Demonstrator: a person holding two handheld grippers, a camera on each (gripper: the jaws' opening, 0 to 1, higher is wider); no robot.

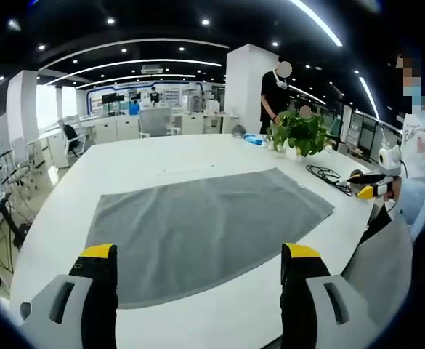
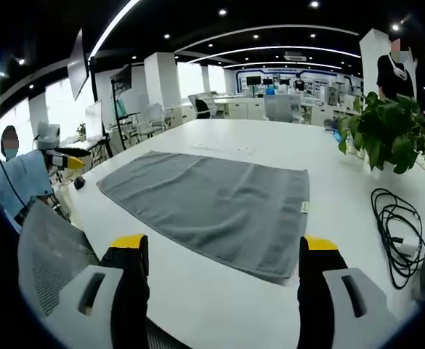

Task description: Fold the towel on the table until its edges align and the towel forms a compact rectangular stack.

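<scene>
A grey towel lies flat and unfolded on the white table. In the right gripper view the towel spreads across the table, with a small label at its right edge. My left gripper is open above the table's near edge, short of the towel's near side, nothing between its yellow-tipped jaws. My right gripper is open too, its jaws just short of the towel's near corner. Each gripper also shows at the side of the other's view, the right gripper and the left gripper, held by the person.
A potted plant stands at the table's far side, with a coiled black cable beside it. A grey mesh chair back is close by me. A person stands beyond the plant.
</scene>
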